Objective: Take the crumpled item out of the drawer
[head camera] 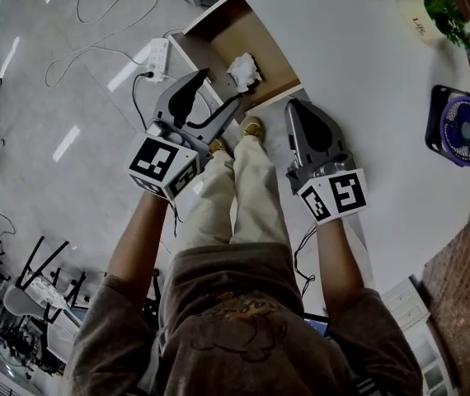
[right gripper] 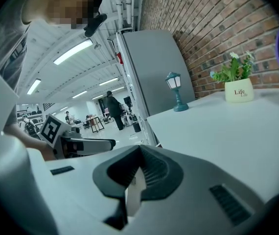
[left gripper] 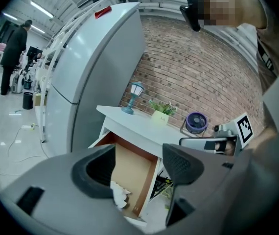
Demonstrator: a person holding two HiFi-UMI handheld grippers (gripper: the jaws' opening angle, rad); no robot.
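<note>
The crumpled white item (head camera: 244, 68) lies in the open wooden drawer (head camera: 218, 31) of the white desk (head camera: 359, 64). My left gripper (head camera: 223, 87) hovers at the drawer's front edge, just short of the crumpled item, jaws open and nothing between them. In the left gripper view the crumpled item (left gripper: 120, 196) shows low between the open jaws of the left gripper (left gripper: 134, 168), on the drawer floor (left gripper: 132, 173). My right gripper (head camera: 299, 110) is over the desk's edge, right of the drawer. In the right gripper view the right gripper (right gripper: 139, 153) is shut and empty.
A power strip (head camera: 157, 58) and cables lie on the floor left of the drawer. On the desk stand a purple fan (head camera: 459, 126), a potted plant (head camera: 433, 7) and a small lamp (left gripper: 136, 91). A tall grey refrigerator (left gripper: 95, 67) stands beside the desk. The person's legs are below the grippers.
</note>
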